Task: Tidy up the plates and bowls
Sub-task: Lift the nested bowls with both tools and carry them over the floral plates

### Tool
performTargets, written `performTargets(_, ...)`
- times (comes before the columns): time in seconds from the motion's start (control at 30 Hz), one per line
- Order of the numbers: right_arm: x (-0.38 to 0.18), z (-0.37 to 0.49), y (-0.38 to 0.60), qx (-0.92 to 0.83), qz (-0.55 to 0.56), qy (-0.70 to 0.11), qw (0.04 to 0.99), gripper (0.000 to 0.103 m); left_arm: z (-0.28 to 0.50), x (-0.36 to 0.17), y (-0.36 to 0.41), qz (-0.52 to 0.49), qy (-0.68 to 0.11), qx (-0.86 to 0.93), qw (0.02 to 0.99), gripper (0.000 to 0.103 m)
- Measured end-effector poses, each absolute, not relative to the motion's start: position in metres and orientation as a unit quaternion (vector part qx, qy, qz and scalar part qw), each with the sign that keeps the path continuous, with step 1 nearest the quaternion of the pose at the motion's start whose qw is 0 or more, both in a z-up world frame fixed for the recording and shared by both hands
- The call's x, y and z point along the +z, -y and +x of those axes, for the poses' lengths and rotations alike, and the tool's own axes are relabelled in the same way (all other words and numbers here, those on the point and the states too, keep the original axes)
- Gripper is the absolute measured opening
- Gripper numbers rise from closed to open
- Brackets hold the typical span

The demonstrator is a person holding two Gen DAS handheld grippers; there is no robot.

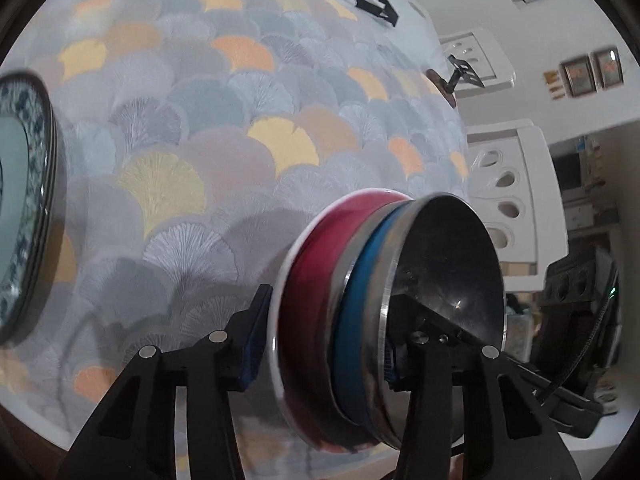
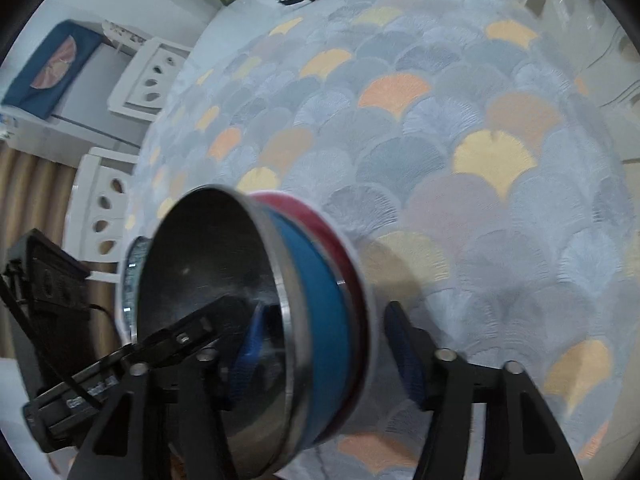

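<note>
A nested stack of bowls (image 1: 384,304) stands on the patterned tablecloth (image 1: 240,152): a red bowl (image 1: 316,280) with a white rim outermost, then a blue one (image 1: 360,320), and a steel one (image 1: 448,264) inside. My left gripper (image 1: 336,320) straddles one side of the stack, one pad against the white rim and the other inside the steel bowl, shut on the stack. My right gripper (image 2: 324,320) straddles the opposite side of the bowl stack (image 2: 316,312). Its inner finger is in the steel bowl (image 2: 208,264), and its outer pad (image 2: 404,344) stands a sliver off the rim.
A blue-patterned plate (image 1: 28,208) lies at the left, and its edge shows behind the stack (image 2: 130,276). Flat black parts (image 1: 368,0) and a small stand (image 1: 444,80) sit at the table's far side. White chairs (image 1: 512,200) (image 2: 104,208) line the table's edge.
</note>
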State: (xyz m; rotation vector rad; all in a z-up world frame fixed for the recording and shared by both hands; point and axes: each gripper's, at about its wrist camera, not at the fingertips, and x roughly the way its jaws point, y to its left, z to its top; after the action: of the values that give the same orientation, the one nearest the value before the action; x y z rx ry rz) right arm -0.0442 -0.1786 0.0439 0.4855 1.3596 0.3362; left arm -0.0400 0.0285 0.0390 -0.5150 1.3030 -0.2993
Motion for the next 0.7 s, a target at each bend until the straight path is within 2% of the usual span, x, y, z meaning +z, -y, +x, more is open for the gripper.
performTargets(0.13,0.054,-0.045,0.171,0.159,0.179,-0.608,0.757,0.05,-0.041,0.046,-0.024,-0.213,-0.59,-0.134,0.767,0.039)
performTargets(0.37,0.075,-0.037,0.162,0.153,0.173,-0.601,0.765,0.048,-0.04,0.07,-0.037,-0.228,-0.575,-0.109,0.778,0.038)
performTargets(0.7,0.163,-0.032,0.104,0.16,0.198,-0.546,0.798,0.048,-0.041,0.165,-0.094,-0.21,-0.512,-0.094,0.828,0.038)
